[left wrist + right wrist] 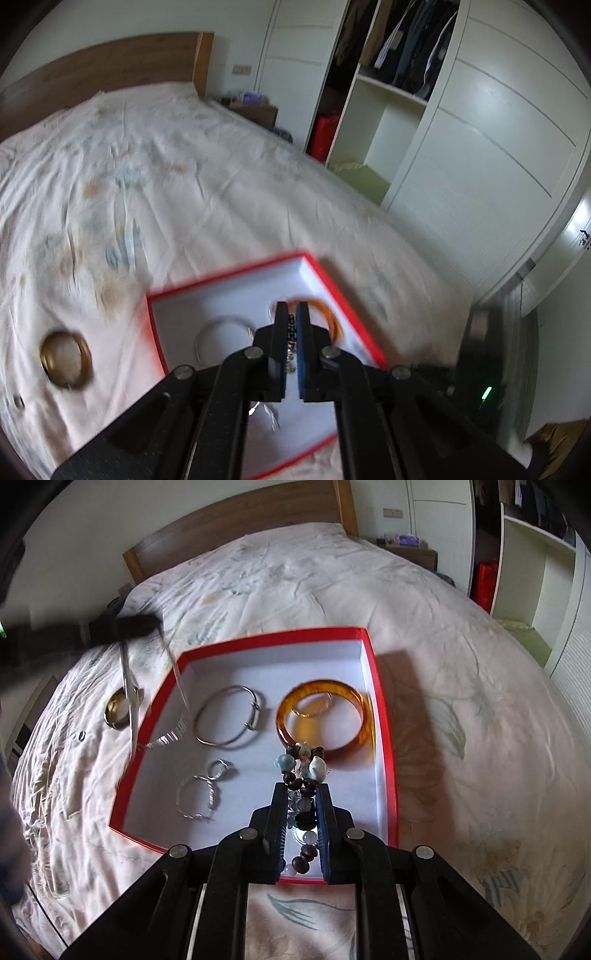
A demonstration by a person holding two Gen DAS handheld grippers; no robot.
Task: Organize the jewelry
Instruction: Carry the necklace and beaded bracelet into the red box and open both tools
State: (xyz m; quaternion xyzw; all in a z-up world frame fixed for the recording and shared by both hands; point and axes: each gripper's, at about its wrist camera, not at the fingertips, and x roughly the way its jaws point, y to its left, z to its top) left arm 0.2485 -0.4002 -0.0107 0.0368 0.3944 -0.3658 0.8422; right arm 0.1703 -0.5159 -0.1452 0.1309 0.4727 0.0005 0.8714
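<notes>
Sorting looks well along: the red tray (384, 716) already holds an amber bangle (354, 701), a silver bangle (207, 716) and a thinner silver bracelet (184, 794). The right gripper (302, 790) is clamped on a beaded bracelet (304, 766), beads spilling ahead of its tips above the tray floor, the amber bangle just beyond. The left gripper (147, 622), jaws together, dangles a silver chain (127, 686) over the tray's left rim. A gold bangle (120, 709) waits outside, beneath that chain.
</notes>
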